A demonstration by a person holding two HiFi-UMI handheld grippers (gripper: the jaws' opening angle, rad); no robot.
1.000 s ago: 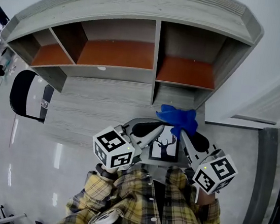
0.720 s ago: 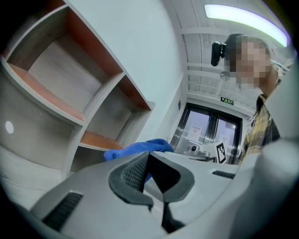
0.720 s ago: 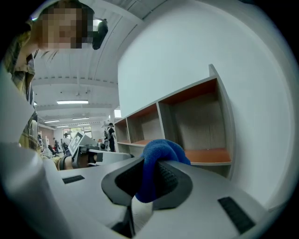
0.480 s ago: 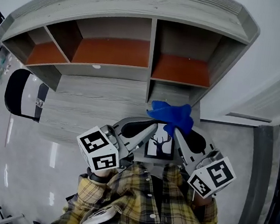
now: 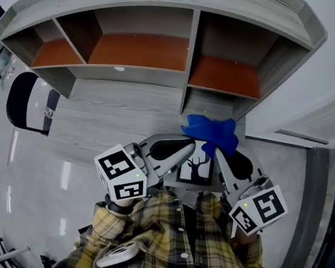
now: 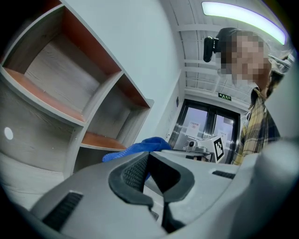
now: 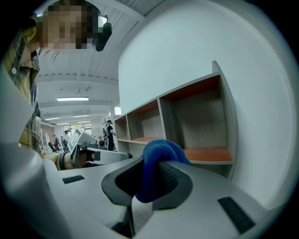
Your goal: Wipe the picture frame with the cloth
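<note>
Left gripper (image 6: 149, 163) points level, fingers (image 6: 133, 173) clamped on the picture frame (image 5: 194, 169); right gripper (image 7: 150, 179), tipped slightly down, pinches the cloth (image 5: 210, 133).

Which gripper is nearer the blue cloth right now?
Right. The right gripper is shut on the blue cloth; the left gripper grips the picture frame, with the cloth just beyond its tips.
</note>
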